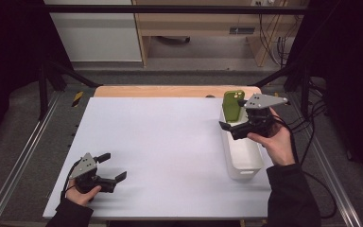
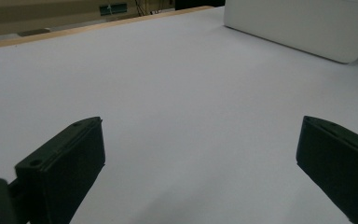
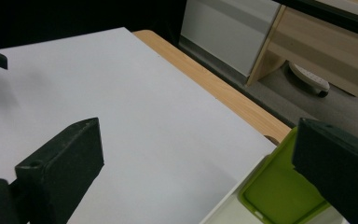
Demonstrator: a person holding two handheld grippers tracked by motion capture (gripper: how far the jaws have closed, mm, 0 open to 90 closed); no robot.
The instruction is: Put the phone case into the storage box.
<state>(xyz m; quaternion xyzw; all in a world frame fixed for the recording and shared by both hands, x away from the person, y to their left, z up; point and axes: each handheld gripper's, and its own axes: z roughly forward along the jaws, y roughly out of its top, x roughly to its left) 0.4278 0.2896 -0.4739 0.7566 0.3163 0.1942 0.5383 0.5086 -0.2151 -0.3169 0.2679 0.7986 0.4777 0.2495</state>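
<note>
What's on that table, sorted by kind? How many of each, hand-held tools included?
Green phones, standing in the bin: 1, the green phone
White bins: 1, the white bin
Hand-held grippers, both with jaws open: 2, the left gripper and the right gripper
Total: 4

green phone (image 3: 279, 196) lower end hidden inside white bin (image 1: 243, 161) (cut off in right gripper view), right jaws partly out of frame
</note>
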